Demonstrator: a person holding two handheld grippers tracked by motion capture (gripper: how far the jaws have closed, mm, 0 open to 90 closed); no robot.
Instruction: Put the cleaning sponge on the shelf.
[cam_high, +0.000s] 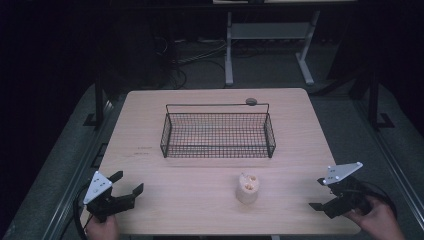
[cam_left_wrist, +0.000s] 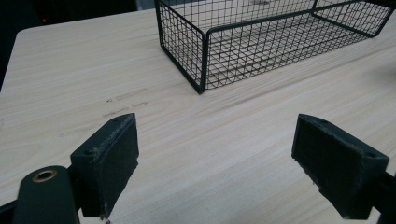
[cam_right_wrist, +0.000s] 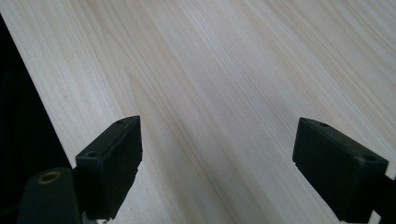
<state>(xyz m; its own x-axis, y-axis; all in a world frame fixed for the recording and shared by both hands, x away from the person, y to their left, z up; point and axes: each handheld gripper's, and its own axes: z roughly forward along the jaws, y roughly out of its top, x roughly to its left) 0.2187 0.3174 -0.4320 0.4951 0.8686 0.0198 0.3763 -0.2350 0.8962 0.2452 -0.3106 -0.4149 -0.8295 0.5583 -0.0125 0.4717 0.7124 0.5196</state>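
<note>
A black wire basket (cam_high: 218, 148) stands in the middle of the wooden table (cam_high: 150, 130); nothing shows inside it. A small pale beige lump (cam_high: 247, 188) with holes in its top sits in front of the basket, near the front edge. My left gripper (cam_high: 127, 183) rests at the front left corner, open, with only bare table between its jaws. In the left gripper view the basket's near corner (cam_left_wrist: 203, 60) lies ahead and to the right. My right gripper (cam_high: 321, 195) is at the front right corner, open, pointing left toward the lump. Its pads (cam_right_wrist: 112, 165) frame bare wood.
A small dark round disc (cam_high: 251, 101) lies behind the basket by its tall rear handle. Faint marks (cam_high: 142, 151) show on the table left of the basket. Beyond the table are a white desk frame (cam_high: 270, 45) and cables on a dark floor.
</note>
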